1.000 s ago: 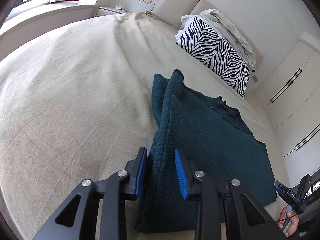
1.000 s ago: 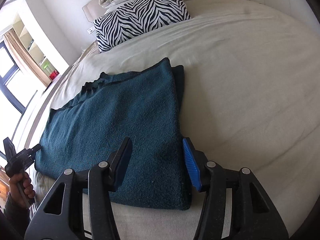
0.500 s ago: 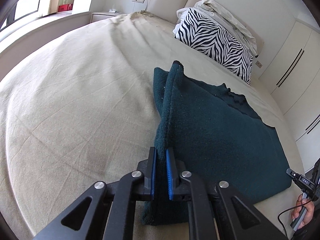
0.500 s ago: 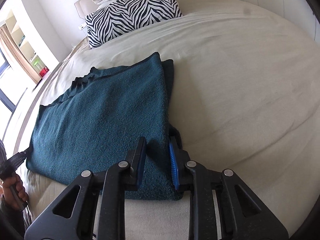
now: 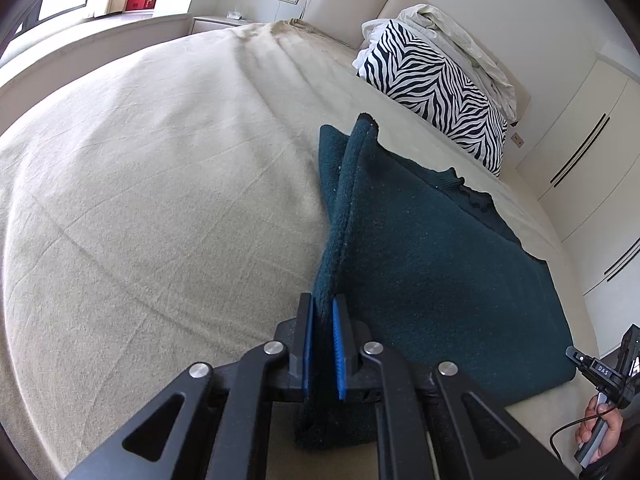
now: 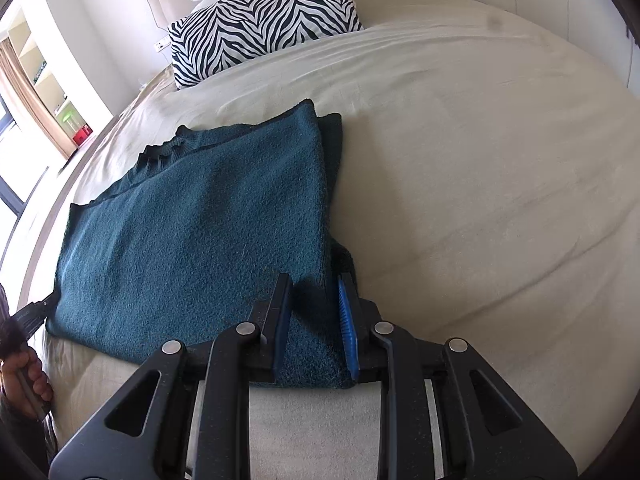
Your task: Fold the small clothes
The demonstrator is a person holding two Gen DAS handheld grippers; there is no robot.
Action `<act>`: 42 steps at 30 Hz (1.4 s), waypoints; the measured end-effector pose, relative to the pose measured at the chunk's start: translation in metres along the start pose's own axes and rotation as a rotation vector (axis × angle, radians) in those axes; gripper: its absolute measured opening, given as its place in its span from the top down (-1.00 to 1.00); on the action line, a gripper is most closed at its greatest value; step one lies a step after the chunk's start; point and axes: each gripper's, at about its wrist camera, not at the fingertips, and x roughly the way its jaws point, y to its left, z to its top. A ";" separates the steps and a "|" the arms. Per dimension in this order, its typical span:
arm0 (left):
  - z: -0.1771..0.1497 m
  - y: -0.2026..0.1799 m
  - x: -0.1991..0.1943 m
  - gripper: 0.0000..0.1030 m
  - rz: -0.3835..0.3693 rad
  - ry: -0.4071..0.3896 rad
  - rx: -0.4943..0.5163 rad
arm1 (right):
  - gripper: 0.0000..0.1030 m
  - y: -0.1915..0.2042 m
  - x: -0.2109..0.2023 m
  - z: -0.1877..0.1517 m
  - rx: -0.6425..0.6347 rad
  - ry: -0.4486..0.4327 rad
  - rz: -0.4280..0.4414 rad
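A: What was the largest thing in the two views?

B: It was the bed [image 5: 140,200], covered by a beige sheet, with a zebra pillow [image 5: 436,92] at the headboard. The dark teal garment [image 6: 200,216] lay flat on the sheet, near the foot edge of the bed.

A: How did the garment lie from the grippers?

B: Its long side edges ran away from both grippers, toward the pillow. Each gripper sat at one near corner. In the left wrist view the cloth spread to the right of the left gripper [image 5: 323,344]; in the right wrist view it spread to the left of the right gripper [image 6: 314,328].

A: And the jaws?

B: The left jaws were pressed together on the near left corner, and the edge there stood up as a ridge. The right jaws had a wider gap, but thick cloth filled it, so I judged they were also clamped on their corner.

A: Which hand was nearer for the next fold?

B: Neither, I think. Both held an end of the same near hem, so probably they should carry it together toward the pillow.
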 end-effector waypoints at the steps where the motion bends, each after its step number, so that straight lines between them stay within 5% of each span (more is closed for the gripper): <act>1: -0.001 0.000 0.000 0.80 -0.001 -0.003 0.002 | 0.58 -0.001 0.000 0.000 0.003 -0.003 0.004; 4: -0.001 0.001 0.000 0.80 -0.004 -0.005 0.002 | 0.63 0.002 0.001 -0.002 -0.024 -0.006 -0.003; 5: -0.002 0.001 0.000 0.80 -0.005 -0.006 0.000 | 0.90 0.003 0.000 -0.002 -0.033 -0.008 -0.004; 11: 0.000 0.002 -0.008 0.81 -0.013 -0.010 -0.015 | 0.91 0.001 -0.015 -0.002 0.016 -0.033 0.030; 24: -0.002 0.011 -0.010 0.82 -0.031 0.005 -0.029 | 0.92 -0.024 0.002 -0.016 0.118 0.023 0.075; 37: -0.008 0.017 -0.013 0.85 -0.043 0.002 -0.051 | 0.88 -0.020 0.009 -0.012 0.071 0.018 0.071; 42: -0.007 0.015 -0.024 0.59 -0.017 -0.010 -0.051 | 0.65 -0.019 -0.015 -0.013 0.095 -0.018 0.060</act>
